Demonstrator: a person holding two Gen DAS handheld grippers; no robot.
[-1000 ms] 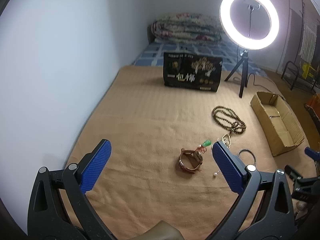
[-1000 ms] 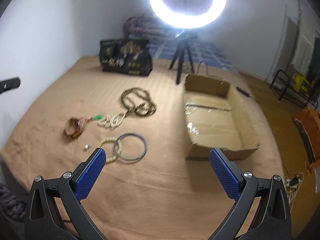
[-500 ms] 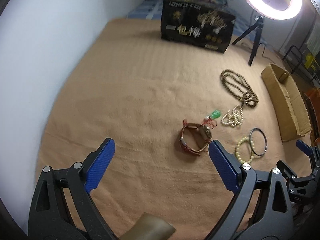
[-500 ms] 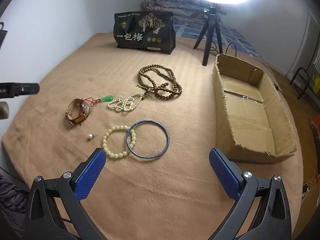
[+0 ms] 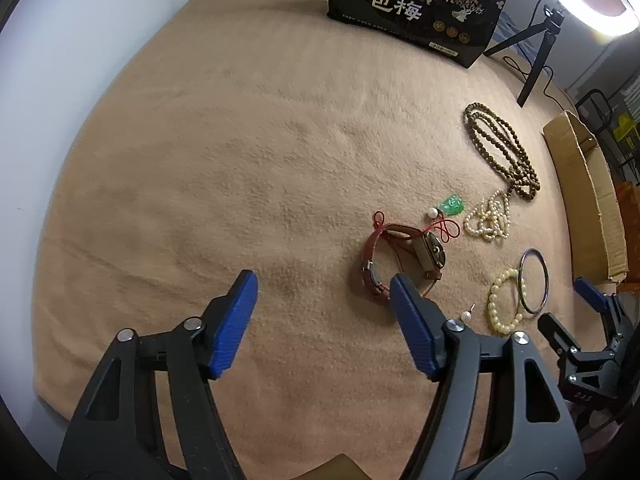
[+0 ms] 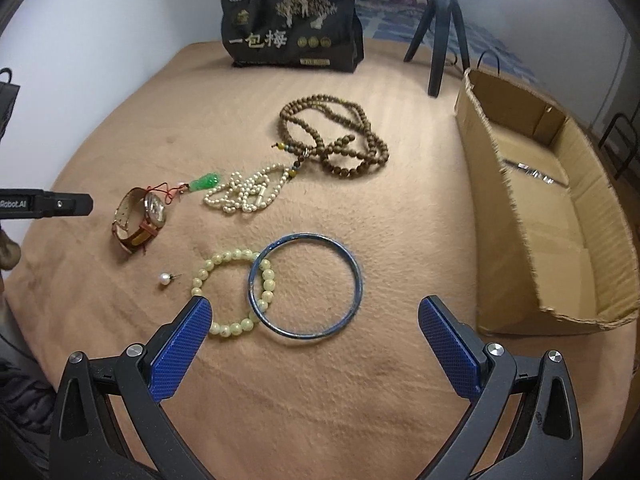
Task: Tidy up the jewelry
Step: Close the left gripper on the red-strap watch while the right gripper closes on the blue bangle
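Note:
Jewelry lies on a tan blanket (image 5: 248, 168). A brown-strapped watch (image 5: 404, 258) (image 6: 140, 218) sits just beyond my open, empty left gripper (image 5: 320, 312). A green pendant (image 6: 206, 181), a pearl strand (image 6: 248, 194) and brown wooden beads (image 6: 336, 140) lie farther back. A blue bangle (image 6: 306, 286) overlaps a pale bead bracelet (image 6: 232, 292), both just ahead of my open, empty right gripper (image 6: 316, 340). A pearl earring (image 6: 164, 279) lies to their left.
An open cardboard box (image 6: 560, 216) stands at the right of the blanket. A black printed bag (image 6: 292, 28) and a ring-light tripod (image 6: 440, 32) stand at the back. A white wall borders the left side.
Both grippers have come down and forward toward the blanket. The watch now sits close to the left gripper's right finger; the bangle and bracelet are nearer the right gripper.

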